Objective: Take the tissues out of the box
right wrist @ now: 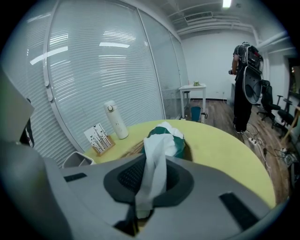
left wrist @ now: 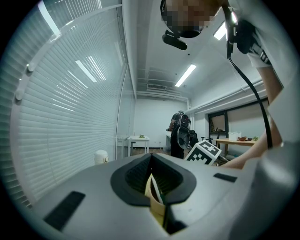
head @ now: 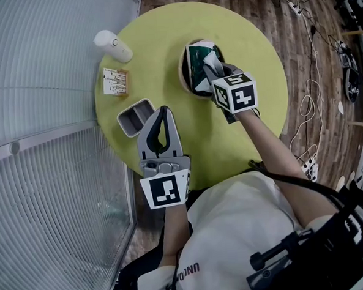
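On yellow round table (head: 163,44) — right fingers (right wrist: 211,187) grip tissue (right wrist: 153,164) | left fingers (left wrist: 79,187) closed | wood floor (head: 312,72)

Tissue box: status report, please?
Right gripper shut on a tissue, its far end in the box. Left gripper shut, off aside. Nothing blocking.

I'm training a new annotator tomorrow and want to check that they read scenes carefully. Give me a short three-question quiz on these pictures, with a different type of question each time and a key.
1. True or false: the right tool is shut on a white tissue.
2. What stands next to the card stand? A: a white bottle. B: a coffee mug. C: a laptop.
3. Short answer: what colour is the tissue pack that the tissue comes out of?

Key: 1 true; 2 A; 3 green.
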A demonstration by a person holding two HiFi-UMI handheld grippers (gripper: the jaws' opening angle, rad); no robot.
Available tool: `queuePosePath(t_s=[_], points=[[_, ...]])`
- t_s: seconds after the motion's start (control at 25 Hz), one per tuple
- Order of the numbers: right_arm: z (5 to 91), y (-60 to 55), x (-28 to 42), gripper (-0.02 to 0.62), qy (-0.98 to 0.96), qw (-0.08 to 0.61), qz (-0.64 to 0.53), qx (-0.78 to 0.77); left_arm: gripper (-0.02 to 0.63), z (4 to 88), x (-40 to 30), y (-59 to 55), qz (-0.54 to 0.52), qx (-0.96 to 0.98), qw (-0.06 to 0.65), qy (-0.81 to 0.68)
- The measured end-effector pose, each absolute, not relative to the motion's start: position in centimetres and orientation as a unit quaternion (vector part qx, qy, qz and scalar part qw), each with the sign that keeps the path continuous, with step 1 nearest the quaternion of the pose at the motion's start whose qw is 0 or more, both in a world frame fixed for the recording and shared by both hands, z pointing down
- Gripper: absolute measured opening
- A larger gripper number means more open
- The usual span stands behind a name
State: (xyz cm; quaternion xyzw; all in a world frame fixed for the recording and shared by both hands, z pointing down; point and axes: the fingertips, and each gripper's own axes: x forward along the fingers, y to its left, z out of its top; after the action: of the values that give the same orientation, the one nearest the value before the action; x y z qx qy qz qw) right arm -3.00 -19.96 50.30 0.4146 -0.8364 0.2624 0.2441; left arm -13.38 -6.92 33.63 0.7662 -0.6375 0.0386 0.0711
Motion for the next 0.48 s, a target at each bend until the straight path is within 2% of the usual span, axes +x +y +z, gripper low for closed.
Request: queuePosePath(t_s=[0.48], points=[[49.53,-19.89,-3.23,0.032,-0.843,0.232,0.259,0.41,0.012,33.59,-13.54,-6.8,0.037,0.765,0.069,-0.64]])
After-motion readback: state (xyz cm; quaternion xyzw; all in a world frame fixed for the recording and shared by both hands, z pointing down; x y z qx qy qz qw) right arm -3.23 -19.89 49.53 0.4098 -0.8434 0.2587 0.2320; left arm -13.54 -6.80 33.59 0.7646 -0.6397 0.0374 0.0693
